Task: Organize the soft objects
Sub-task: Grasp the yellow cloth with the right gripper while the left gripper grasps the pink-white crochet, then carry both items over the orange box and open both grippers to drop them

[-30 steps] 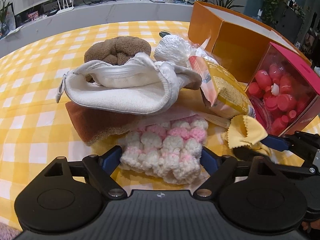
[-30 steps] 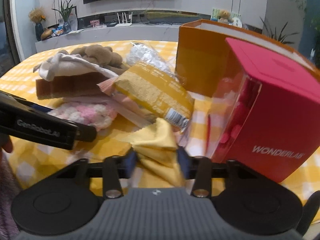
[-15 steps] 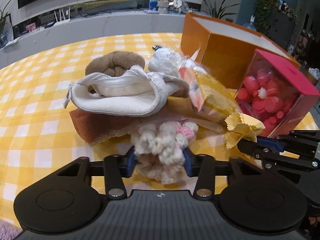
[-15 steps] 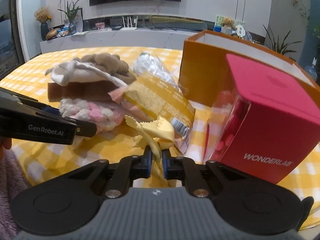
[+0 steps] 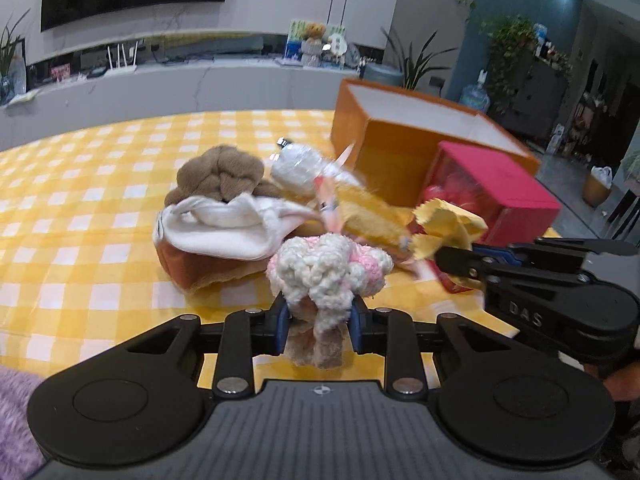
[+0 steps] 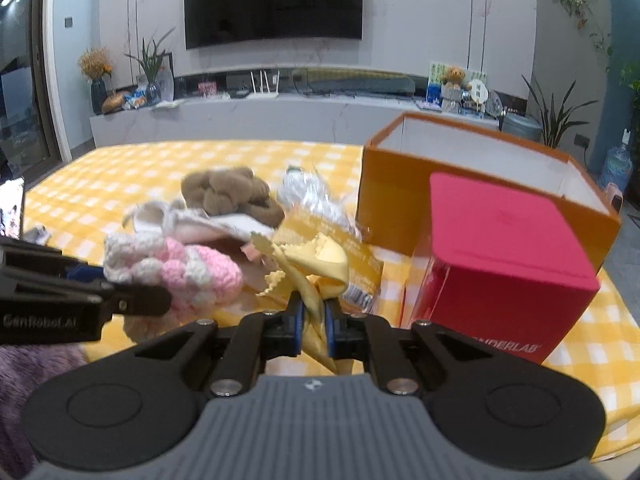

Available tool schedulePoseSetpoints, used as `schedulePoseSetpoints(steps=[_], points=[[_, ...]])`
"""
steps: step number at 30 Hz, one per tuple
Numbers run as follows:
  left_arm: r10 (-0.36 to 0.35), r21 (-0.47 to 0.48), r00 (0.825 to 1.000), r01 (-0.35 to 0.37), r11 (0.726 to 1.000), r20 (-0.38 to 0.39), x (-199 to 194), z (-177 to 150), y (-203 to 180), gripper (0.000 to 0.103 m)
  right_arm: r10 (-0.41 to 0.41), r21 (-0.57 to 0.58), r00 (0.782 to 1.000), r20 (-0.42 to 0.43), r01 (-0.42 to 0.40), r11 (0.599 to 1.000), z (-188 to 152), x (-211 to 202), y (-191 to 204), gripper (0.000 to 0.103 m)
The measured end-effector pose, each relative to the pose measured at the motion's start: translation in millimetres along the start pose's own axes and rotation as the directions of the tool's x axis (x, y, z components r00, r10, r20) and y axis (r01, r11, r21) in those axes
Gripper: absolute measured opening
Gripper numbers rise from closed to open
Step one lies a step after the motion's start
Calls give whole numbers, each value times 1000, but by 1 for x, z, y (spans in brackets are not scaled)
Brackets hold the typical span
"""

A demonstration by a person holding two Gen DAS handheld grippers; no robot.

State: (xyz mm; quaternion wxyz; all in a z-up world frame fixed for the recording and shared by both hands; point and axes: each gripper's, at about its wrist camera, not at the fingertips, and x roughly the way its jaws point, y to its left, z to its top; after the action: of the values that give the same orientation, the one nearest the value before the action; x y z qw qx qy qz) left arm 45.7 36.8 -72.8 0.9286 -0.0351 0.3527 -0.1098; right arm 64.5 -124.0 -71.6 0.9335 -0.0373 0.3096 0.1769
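My left gripper (image 5: 319,326) is shut on a pink and white crocheted piece (image 5: 328,270) and holds it above the yellow checked table (image 5: 72,200); the piece also shows in the right wrist view (image 6: 176,268). My right gripper (image 6: 312,330) is shut on a yellow cloth with zigzag edges (image 6: 316,264), lifted off the table; the cloth shows in the left wrist view (image 5: 444,224). A pile lies behind: a brown plush (image 5: 220,174), a white knitted item (image 5: 224,232), a brown cloth (image 5: 196,268).
An open orange box (image 6: 472,184) stands at the back right. A red box (image 6: 504,264) stands in front of it. A yellow snack packet (image 5: 368,208) and a clear plastic bag (image 5: 298,166) lie by the pile.
Both grippers closed on their pieces and rose: the left lifted the crocheted piece, the right lifted the yellow cloth off the table.
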Motion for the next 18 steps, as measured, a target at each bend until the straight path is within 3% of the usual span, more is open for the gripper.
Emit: schedulePoseSetpoints(steps=[10,18], points=[[-17,14,992,16,1000,127,-38,31,-22,32,22,40,994,108,-26,999,21,-49,-11,9],[-71,81,985,58,995,158,-29,76,-47,32,22,62,989,143,-31,998,55,-62,-42,9]])
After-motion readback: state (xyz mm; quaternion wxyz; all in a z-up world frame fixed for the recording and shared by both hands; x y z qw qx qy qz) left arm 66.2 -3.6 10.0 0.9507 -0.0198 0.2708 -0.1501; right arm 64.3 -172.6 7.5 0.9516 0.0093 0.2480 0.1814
